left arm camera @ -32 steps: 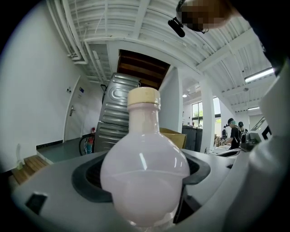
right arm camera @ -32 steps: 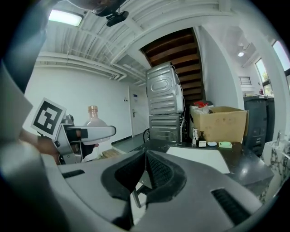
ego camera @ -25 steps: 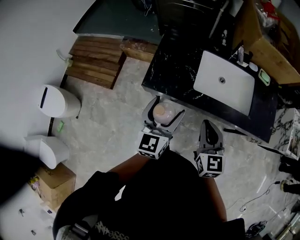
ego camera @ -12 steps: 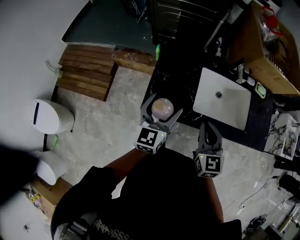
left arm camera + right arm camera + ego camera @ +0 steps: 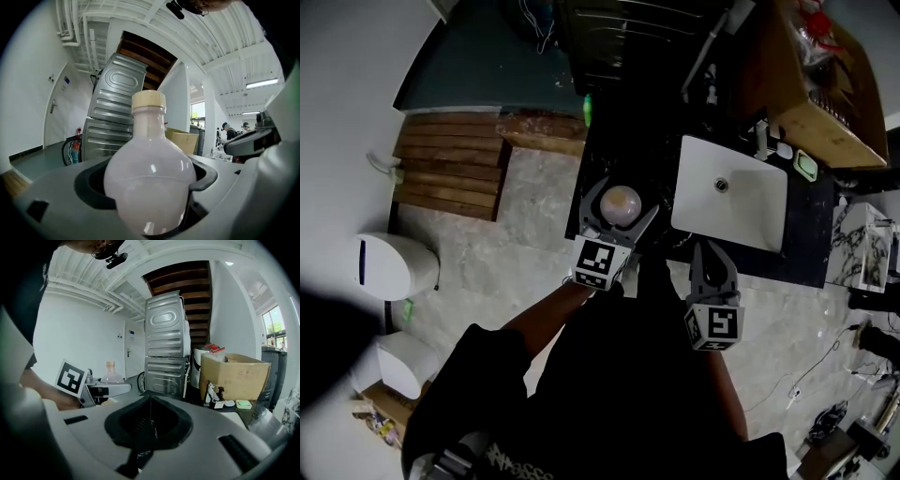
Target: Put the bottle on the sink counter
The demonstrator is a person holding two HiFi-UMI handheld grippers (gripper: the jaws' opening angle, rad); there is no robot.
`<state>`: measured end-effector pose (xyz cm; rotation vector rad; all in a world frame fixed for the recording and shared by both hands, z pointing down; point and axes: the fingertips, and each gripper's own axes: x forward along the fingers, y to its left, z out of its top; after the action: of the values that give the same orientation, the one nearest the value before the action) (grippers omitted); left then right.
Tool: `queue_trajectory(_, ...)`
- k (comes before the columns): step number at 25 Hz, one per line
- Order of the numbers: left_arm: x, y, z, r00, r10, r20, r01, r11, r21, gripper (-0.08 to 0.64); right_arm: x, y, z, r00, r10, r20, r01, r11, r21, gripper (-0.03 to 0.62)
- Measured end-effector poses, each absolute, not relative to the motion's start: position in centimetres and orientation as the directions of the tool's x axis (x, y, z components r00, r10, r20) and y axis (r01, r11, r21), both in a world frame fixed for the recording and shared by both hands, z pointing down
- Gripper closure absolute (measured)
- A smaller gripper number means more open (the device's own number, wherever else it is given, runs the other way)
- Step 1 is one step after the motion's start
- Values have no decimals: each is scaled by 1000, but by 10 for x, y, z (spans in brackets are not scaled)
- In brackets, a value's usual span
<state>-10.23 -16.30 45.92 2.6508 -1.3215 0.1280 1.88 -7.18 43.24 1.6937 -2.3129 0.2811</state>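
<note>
A round-bellied pale pink bottle with a cream cap stands upright between the jaws of my left gripper, which is shut on it. In the head view the bottle hangs over the left end of the black sink counter. My right gripper is shut and holds nothing; it sits over the counter's front edge, below the white basin. From the right gripper view the bottle shows at the left, beside the marker cube.
A faucet, a soap dish and a cardboard box stand behind the basin. Stacked metal machines rise beyond the counter. Wooden steps and white bins lie to the left on the marble floor.
My left gripper has carried the bottle forward from over the floor to above the counter's left end. The right gripper has come forward to the counter's front edge.
</note>
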Motion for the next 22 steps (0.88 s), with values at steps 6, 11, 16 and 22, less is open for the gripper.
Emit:
queue_trajectory(6, -81, -197, 488, 600, -775, 200, -799, -590, 114, 163, 27, -95, 440, -312, -897, 314, -947, 321, -24, 552)
queue_trajectory(11, -54, -234, 490, 584, -791, 184, -812, -574, 110, 163, 51, -133, 445, -316, -900, 300, -947, 318, -43, 552)
queue_trajectory(16, -18, -285, 506, 597, -774, 211, -799, -599, 62, 163, 78, -178, 453, -319, -896, 310, -947, 317, -56, 552)
queue_trajectory(22, 25, -344, 538, 634, -737, 233, -758, -652, -1, 163, 119, -228, 474, -301, -891, 340, -953, 290, -84, 552)
